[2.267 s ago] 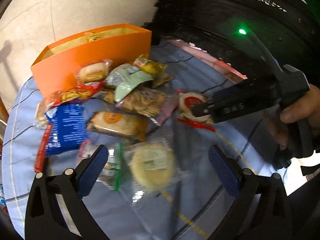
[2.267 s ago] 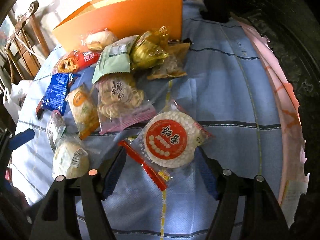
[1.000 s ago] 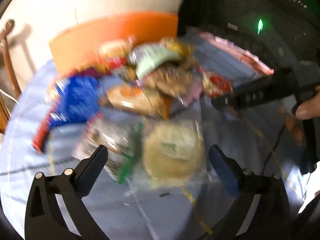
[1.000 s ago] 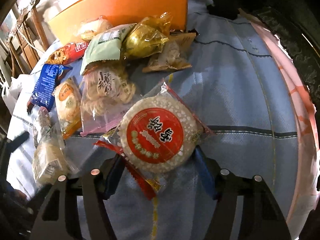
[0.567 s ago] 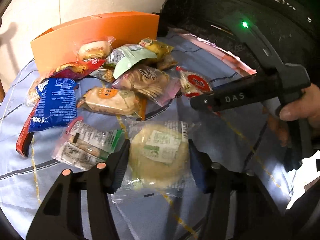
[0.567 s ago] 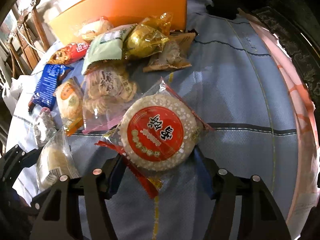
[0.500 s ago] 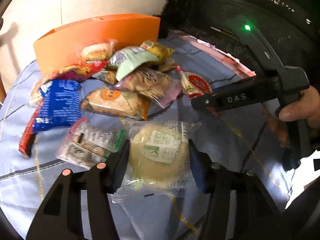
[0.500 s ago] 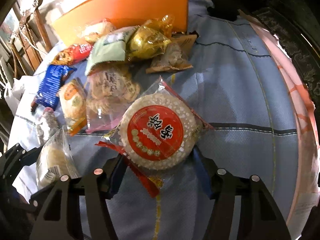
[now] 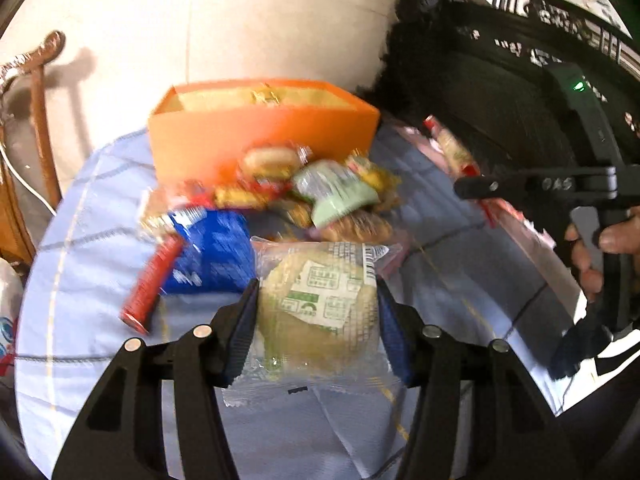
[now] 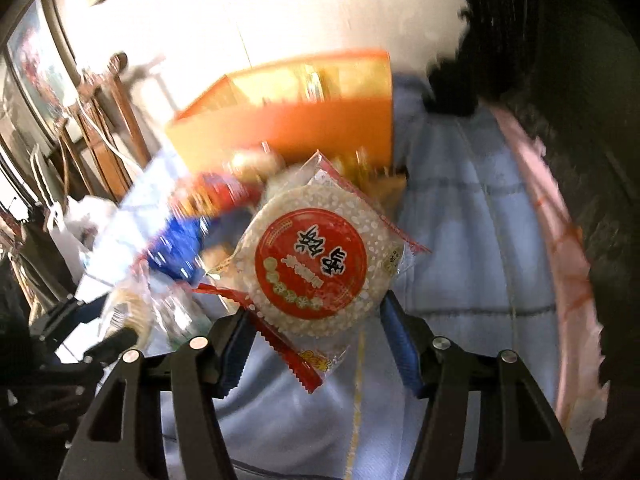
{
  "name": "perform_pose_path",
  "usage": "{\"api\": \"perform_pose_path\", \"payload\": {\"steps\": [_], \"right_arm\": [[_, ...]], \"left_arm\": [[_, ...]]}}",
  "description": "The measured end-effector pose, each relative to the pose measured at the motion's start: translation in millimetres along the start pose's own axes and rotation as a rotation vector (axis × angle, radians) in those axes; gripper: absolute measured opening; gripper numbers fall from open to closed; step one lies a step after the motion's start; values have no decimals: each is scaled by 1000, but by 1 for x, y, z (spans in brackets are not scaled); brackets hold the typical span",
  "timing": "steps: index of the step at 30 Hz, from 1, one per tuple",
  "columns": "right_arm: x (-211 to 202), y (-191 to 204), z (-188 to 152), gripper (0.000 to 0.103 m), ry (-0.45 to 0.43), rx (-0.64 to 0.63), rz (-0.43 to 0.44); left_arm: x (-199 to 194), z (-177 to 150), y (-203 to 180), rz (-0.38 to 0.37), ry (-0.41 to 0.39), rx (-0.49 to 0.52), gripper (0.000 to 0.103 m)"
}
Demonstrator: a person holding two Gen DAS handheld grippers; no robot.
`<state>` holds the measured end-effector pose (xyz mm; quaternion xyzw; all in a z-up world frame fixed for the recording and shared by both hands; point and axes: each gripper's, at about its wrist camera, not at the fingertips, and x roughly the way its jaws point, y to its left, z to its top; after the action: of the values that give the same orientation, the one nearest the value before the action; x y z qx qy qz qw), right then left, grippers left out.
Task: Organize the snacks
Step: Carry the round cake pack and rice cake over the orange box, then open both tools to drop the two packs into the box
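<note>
My left gripper is shut on a round yellow pastry in a clear wrapper with a green label, held above the blue tablecloth. My right gripper is shut on a round rice cake with a red label, also lifted. Behind both stands the open orange box. A blurred pile of snacks lies in front of it, with a blue pack and a pale green pack. In the left wrist view the right gripper shows at the right, held by a hand.
Dark carved furniture borders the table on the right. A wooden chair and a pale wall stand at the left and back. A pink strip runs along the cloth's right edge.
The left jaws closed around the pastry. Both grippers then rose with their snacks off the cloth and tilted up, so the box's inside and the wall now show.
</note>
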<state>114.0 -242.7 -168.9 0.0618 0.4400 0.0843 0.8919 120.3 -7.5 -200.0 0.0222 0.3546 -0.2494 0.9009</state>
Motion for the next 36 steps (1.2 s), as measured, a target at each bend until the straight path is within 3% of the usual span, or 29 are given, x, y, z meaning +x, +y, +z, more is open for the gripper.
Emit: {"api": "perform_pose_path", "payload": {"steps": [5,11,20,28,29,31,33,36], "right_arm": [[-39,16,54,62,-115,-13,14],[-63,31,122,62,-225,-9,30],[-60,42,209,62,-302,-37,27],[-36,40,262,62,-319,-68,-3],[-26,39,272,62,-319,-69,-6],[-2,36,286,67,-272,-77,-9],[26,27,290,72,-201,-77,-47],[37,16,281,73,-190,-76,-61]], "left_arm": [[-17,48,14,35,-80,-17,55],[-23,138,36,106,-148,-41,55],[-7,254,58,170,-218,-50,55],[36,307,72,215,-210,-35,56],[45,311,74,225,-210,-40,60],[73,318,83,250,-177,-46,98],[100,314,96,290,-120,-67,98],[108,299,110,281,-100,-109,98]]}}
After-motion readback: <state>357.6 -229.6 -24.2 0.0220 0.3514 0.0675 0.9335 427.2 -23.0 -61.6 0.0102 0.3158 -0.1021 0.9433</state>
